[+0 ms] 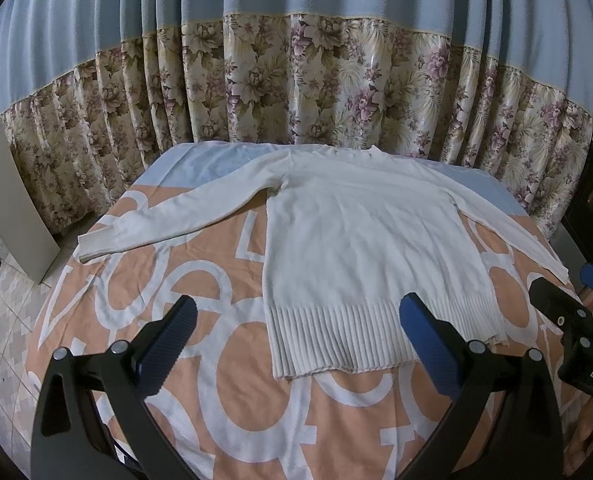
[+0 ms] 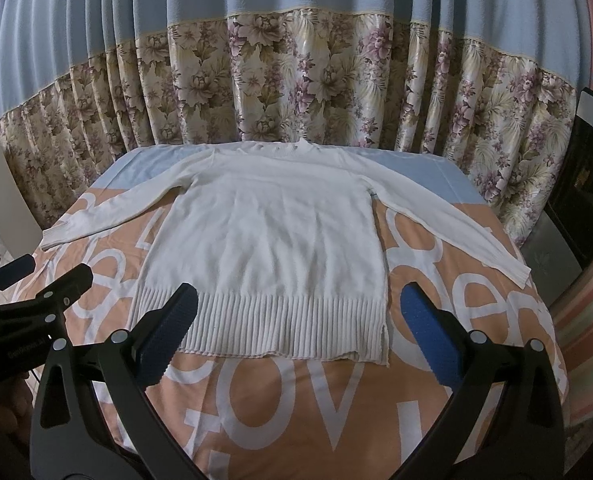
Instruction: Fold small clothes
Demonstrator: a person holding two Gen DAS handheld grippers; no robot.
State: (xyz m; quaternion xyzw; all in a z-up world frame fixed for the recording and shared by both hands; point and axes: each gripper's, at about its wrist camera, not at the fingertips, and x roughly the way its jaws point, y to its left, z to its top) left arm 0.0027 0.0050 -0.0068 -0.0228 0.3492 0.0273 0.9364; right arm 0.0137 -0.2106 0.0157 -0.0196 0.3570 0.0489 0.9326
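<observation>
Both grippers, left gripper (image 1: 296,336) and right gripper (image 2: 298,330), are held spread and empty above the ribbed hem (image 2: 280,328) of a white sweater (image 2: 268,232) laid flat on a patterned bedsheet (image 2: 296,400). Soft, light, limp knit is expected; a sleeve cuff (image 1: 96,244) or hem corners would best be pinched.

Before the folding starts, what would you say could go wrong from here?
1. The sweater is on a loose bedsheet; a low pinch may grab both.
2. The right cuff lies near the bed edge and could slip off if dragged.
3. The open left gripper and right gripper sit close and might collide.
</observation>
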